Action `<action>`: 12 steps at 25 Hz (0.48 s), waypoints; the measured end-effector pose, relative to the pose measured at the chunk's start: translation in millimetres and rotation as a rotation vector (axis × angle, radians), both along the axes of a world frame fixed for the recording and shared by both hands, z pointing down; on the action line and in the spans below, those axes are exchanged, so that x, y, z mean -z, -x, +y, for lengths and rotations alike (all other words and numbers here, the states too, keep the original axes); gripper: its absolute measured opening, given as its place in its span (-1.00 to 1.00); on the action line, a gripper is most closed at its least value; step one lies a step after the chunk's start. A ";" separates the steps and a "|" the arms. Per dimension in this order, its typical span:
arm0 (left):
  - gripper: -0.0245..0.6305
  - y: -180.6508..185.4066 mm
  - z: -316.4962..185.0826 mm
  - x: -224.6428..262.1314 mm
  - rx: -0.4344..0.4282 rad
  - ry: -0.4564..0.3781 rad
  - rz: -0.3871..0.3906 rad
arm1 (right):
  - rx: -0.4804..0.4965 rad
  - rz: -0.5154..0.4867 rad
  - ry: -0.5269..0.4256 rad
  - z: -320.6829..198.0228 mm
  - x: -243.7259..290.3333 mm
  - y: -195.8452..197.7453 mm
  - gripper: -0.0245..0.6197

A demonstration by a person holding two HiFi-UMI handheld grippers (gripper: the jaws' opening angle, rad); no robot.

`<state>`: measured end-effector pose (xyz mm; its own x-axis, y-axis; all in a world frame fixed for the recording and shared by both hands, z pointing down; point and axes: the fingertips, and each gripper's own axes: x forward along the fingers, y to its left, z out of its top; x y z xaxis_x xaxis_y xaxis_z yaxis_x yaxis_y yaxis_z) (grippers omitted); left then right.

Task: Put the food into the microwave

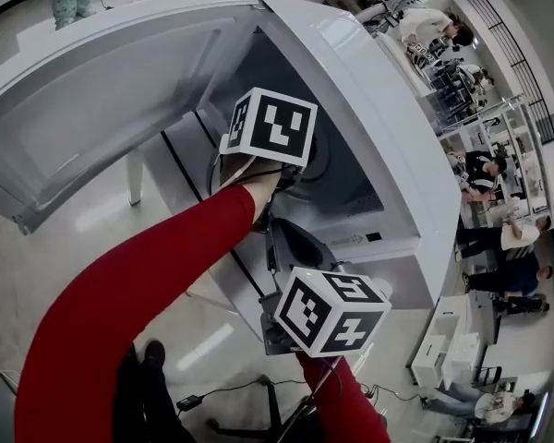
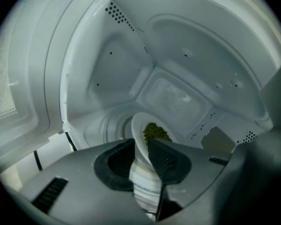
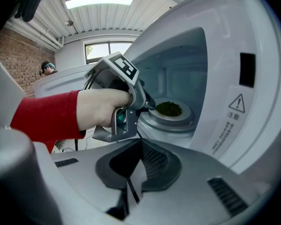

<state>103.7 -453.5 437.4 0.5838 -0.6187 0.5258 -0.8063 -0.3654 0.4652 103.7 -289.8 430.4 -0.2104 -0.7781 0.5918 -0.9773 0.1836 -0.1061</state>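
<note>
The left tongs (image 2: 140, 146) stand parted around the near rim of the plate (image 2: 138, 124) of green food (image 2: 155, 132), which rests on the turntable (image 3: 171, 124) inside the microwave (image 2: 187, 55), so I'd back them straight out without nudging it, while the right tongs (image 3: 139, 148), pinched together on nothing, wait outside.

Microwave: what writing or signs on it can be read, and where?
Warning triangle with exclamation mark: on the microwave front panel.
"注意", probably: just under the triangle.
Small print below it: too small to read.
</note>
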 end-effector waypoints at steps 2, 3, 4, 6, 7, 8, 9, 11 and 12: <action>-0.63 -0.7 1.7 0.4 -0.006 -0.014 -0.023 | 0.001 -0.001 0.000 2.0 1.6 -1.5 -0.88; -0.62 -1.1 2.3 0.8 -0.007 -0.020 -0.031 | 0.001 -0.001 0.000 2.8 2.8 -2.5 -0.88; -0.61 -2.1 3.1 1.1 -0.009 -0.028 -0.040 | 0.001 -0.002 0.000 3.6 3.6 -4.0 -0.88; -0.60 -3.5 3.1 1.3 -0.014 -0.044 -0.068 | -0.001 -0.001 0.000 4.0 4.1 -6.4 -0.88; -0.59 -2.7 1.7 1.5 -0.019 -0.055 -0.088 | -0.002 -0.001 0.001 3.0 4.3 -6.3 -0.88; -0.58 -1.2 -0.2 2.0 -0.026 -0.067 -0.112 | -0.003 0.000 0.002 1.6 4.8 -5.5 -0.88; -0.58 0.1 -1.9 2.5 -0.034 -0.080 -0.134 | -0.004 0.000 0.004 0.2 5.4 -4.3 -0.88; -0.58 1.4 -3.6 2.5 -0.043 -0.094 -0.147 | -0.004 0.000 0.006 -1.1 5.5 -2.6 -0.88; -0.58 1.2 -3.6 1.7 -0.044 -0.095 -0.144 | -0.005 -0.001 0.006 -0.8 4.5 -2.6 -0.88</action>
<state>102.5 -457.1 435.7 0.5341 -0.6453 0.5462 -0.8444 -0.4385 0.3076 106.4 -290.5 426.0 -0.2070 -0.7753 0.5967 -0.9781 0.1782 -0.1078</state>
